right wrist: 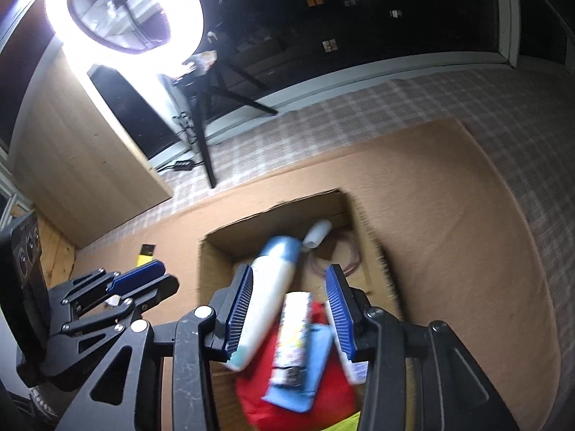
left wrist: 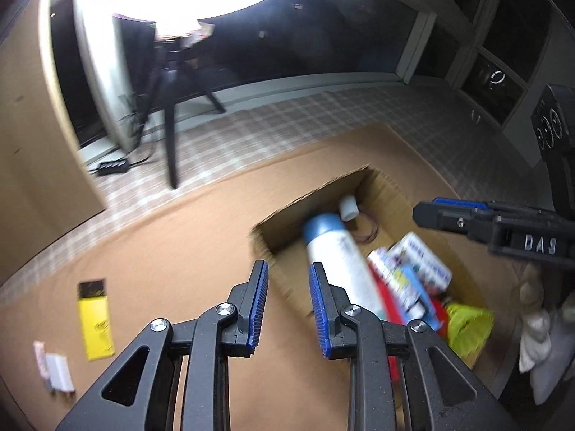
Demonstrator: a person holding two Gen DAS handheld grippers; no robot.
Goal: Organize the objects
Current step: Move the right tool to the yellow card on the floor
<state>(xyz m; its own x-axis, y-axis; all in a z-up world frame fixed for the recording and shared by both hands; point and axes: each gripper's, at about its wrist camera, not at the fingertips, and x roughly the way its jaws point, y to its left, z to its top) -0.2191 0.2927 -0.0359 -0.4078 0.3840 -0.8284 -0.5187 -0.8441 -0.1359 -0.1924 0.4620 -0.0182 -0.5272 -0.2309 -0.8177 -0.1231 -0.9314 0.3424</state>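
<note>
An open cardboard box (left wrist: 320, 188) (right wrist: 215, 255) on a brown mat holds a white bottle with a blue cap (left wrist: 337, 251) (right wrist: 269, 280), a small white cap (left wrist: 348, 206) (right wrist: 318, 233), printed cartons (left wrist: 420, 262) (right wrist: 293, 327), a red item (right wrist: 323, 402) and a yellow-green item (left wrist: 467, 327). My left gripper (left wrist: 287, 298) is open and empty over the box's left edge. My right gripper (right wrist: 291, 305) is open and empty above the box; it also shows in the left wrist view (left wrist: 445, 212). A yellow packet (left wrist: 94, 319) and a small white item (left wrist: 59, 377) lie on the mat to the left.
A ring light (right wrist: 125, 10) on a black tripod (left wrist: 169, 107) stands on the checked floor behind the mat. A wooden panel (right wrist: 82, 151) stands at left. Dark windows run along the back. White cloth (left wrist: 539, 330) lies at right.
</note>
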